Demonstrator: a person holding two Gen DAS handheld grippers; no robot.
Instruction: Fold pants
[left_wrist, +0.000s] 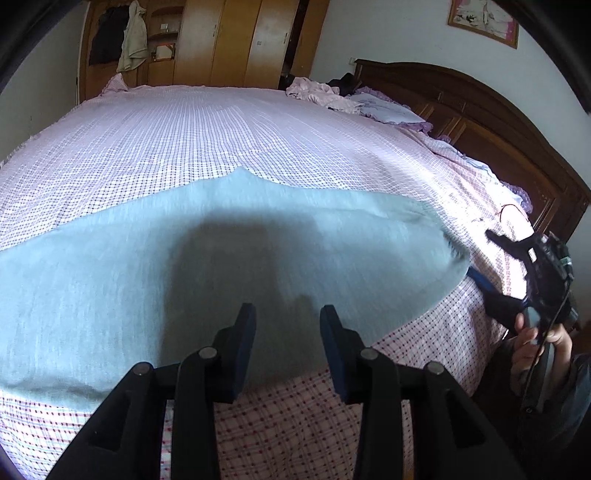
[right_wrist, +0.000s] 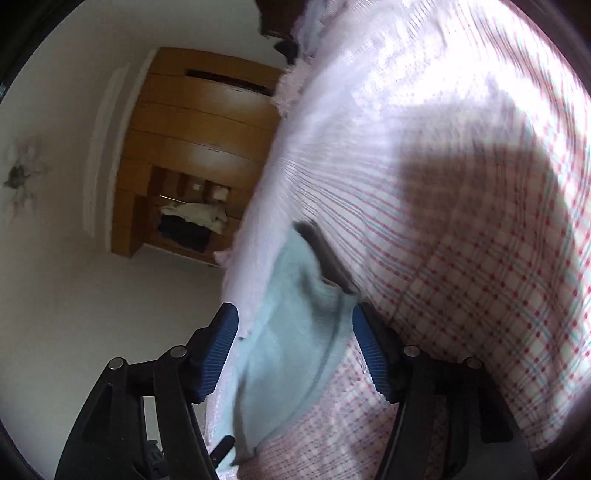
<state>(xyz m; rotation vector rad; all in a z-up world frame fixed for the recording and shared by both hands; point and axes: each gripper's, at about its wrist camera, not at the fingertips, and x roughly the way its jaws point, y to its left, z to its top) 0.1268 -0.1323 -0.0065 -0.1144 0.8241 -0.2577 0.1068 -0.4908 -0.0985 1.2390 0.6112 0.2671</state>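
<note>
Pale blue-grey pants are lying spread flat on the bed in front of us.

We are seeing one pair of pants, smooth knit cloth with a curved far edge, resting on the near half of a pink-and-white checked bedspread. We are holding two grippers: our left gripper is hovering over the near edge of the pants with its jaws parted and nothing between them, and our right gripper is standing with its jaws apart around one end of the pants at the bed's edge, pads not pressing the cloth. One wooden wardrobe, one dark headboard and one framed picture are lining the white-walled room.
</note>
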